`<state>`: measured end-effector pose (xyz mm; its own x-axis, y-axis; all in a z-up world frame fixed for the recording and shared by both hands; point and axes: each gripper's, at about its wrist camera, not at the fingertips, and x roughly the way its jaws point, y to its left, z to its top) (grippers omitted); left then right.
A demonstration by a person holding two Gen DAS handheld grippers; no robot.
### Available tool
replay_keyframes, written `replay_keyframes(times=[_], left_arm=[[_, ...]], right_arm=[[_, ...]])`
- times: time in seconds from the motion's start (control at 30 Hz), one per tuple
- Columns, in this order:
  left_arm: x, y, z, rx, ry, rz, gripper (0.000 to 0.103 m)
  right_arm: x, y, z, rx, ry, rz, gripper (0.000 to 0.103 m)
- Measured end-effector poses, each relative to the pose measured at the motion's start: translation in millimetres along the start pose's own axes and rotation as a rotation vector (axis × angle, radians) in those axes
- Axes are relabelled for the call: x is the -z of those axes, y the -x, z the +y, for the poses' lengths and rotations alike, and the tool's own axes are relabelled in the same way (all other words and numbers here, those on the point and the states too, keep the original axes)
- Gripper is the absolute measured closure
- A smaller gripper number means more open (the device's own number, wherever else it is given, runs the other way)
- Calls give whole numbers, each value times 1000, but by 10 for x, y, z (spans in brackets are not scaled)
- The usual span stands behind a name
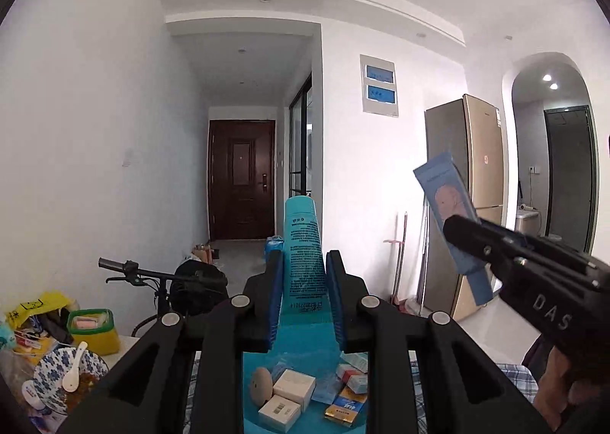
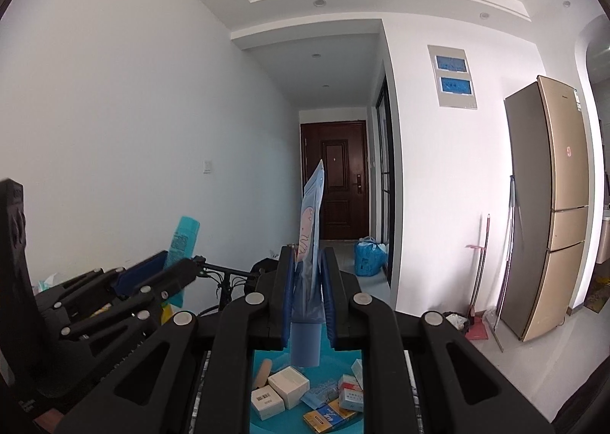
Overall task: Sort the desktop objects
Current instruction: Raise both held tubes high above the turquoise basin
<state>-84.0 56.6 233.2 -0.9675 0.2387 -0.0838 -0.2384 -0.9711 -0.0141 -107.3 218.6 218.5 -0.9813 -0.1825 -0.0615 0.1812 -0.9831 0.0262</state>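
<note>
Teal tube [image 1: 303, 247], clamped between the blue pads of the left hand-held gripper [image 1: 305, 262], standing upright with its cap end up and printed back facing the camera, lifted clear above the bench. Pads pressed flat on both sides of the tube's lower body, jaws nearly together.

Pale blue packet [image 2: 310, 228], pinched edge-on in the right hand-held gripper [image 2: 307, 262], jaws all but closed on its thin body, upper end rising above the fingertips, lower end hanging down behind the pads. Same packet [image 1: 446, 205] in the left wrist view, tilted, with a pinkish round picture on its face, held up at the right by the black fingers.

Below both grippers, a teal surface [image 2: 263, 422] on the bench carrying small white boxes [image 2: 288, 384], a red-and-white box [image 2: 349, 394], a yellow-and-blue pack [image 2: 324, 420] and a tan oval thing [image 1: 261, 382], all lying close together.

Towards the bench's left edge, a blue-patterned bowl [image 1: 49, 369] with a white spoon [image 1: 74, 369] resting in it, and a yellow tub with a green rim [image 1: 93, 331] just beyond.
</note>
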Motion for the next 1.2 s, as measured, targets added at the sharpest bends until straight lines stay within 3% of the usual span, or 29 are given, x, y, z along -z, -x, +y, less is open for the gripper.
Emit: replay_keyframes(times=[0.93, 1.2], left_arm=[[130, -409, 38, -32, 8, 98, 79], [199, -596, 84, -55, 23, 128, 79]], right_arm=[[100, -234, -180, 7, -31, 66, 90], [150, -460, -309, -33, -82, 125, 90]])
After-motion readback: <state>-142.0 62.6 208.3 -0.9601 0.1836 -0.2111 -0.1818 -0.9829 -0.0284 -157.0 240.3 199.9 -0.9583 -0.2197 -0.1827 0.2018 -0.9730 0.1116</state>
